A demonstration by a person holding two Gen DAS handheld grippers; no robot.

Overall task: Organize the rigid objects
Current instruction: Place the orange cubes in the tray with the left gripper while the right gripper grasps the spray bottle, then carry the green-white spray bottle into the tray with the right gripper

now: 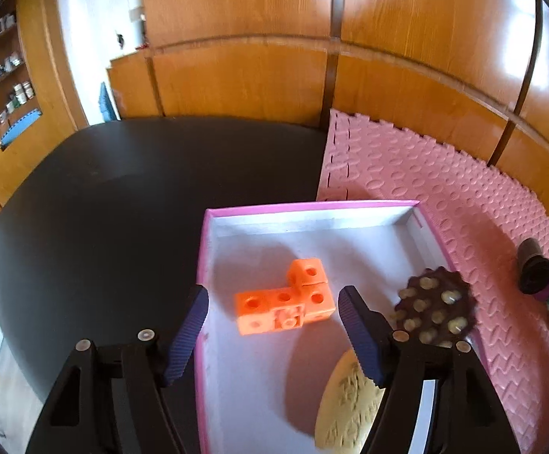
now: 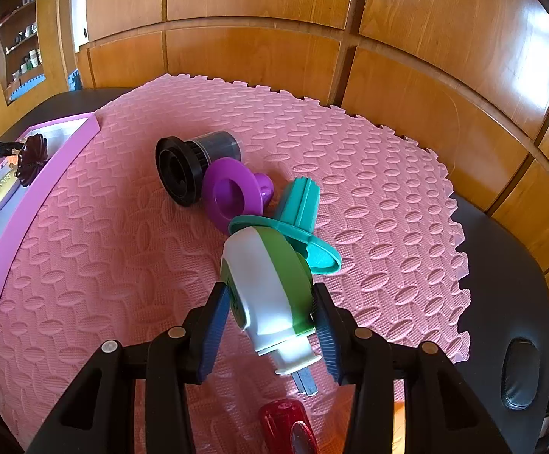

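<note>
— How does the left tool stand?

— Spread wide. Its two blue ribbed pads angle apart from each other, nothing between them and nothing touching either one. The black arms behind them splay outward toward the camera, each with a pale round pin at the joint.

— And the right tool?

— Drawn in, though not fully together — the blue pads are pressed against the two flanks of a white-and-green object, which sits tilted between them. The left pad lies along the white side, the right pad against the green side.

— Any hands showing?

— None in either wrist view.
</note>
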